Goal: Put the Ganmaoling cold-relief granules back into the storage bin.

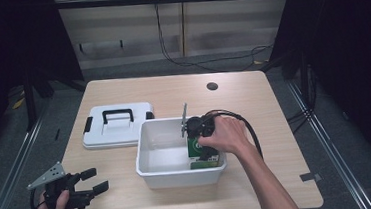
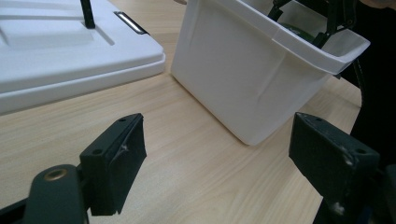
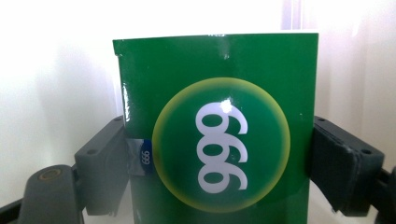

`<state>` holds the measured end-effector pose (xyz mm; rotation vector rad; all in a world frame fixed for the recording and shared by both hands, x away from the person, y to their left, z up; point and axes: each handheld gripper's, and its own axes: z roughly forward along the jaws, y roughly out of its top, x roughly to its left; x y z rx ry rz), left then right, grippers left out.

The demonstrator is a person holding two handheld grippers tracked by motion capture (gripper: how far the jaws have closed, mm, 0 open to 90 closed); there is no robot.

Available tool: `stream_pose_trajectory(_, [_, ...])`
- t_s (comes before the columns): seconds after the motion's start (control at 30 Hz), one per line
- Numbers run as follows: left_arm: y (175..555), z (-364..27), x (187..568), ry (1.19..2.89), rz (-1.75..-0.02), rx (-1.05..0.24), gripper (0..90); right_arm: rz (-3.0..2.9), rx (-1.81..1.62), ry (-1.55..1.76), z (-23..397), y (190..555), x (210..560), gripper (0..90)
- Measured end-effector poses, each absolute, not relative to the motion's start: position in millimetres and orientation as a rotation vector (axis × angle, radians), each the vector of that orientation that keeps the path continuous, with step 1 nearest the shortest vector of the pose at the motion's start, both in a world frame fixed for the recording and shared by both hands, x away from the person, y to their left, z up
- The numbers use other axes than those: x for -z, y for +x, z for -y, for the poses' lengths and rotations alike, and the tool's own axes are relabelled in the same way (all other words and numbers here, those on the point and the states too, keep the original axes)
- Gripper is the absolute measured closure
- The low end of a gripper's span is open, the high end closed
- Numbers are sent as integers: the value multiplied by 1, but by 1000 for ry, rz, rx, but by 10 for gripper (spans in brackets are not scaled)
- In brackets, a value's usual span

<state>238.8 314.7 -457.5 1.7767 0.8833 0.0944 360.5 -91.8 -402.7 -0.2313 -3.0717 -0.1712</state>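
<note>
A green box marked "999" in a round yellow-edged badge stands inside the white bin, at its right end. My right gripper is shut on it, one pad pressed against each side. From above, the right gripper reaches down into the bin over the green box, and a hand covers much of it. My left gripper is held near the table's front left corner, open and holding nothing. In the left gripper view, the left gripper points at the bin's outer wall.
The bin's white lid with a black handle lies flat behind and left of the bin, also near the left gripper's jaws as the lid. A cable hole sits at the table's far side. Bare wood lies right of the bin.
</note>
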Motion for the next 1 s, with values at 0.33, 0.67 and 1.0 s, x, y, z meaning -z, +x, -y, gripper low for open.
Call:
stream_pose_trajectory(0.33, [239, -315, 457, 1778, -882, -94, 187, 3072, 168, -223, 90, 360, 412, 153])
stream_pose_trajectory(0.67, [239, -314, 457, 1779, -882, -91, 187, 3066, 169, -240, 90, 361, 415, 143])
stream_pose_trajectory(1.0, [239, -314, 458, 1779, -882, -92, 187, 3047, 215, -242, 91, 362, 416, 123])
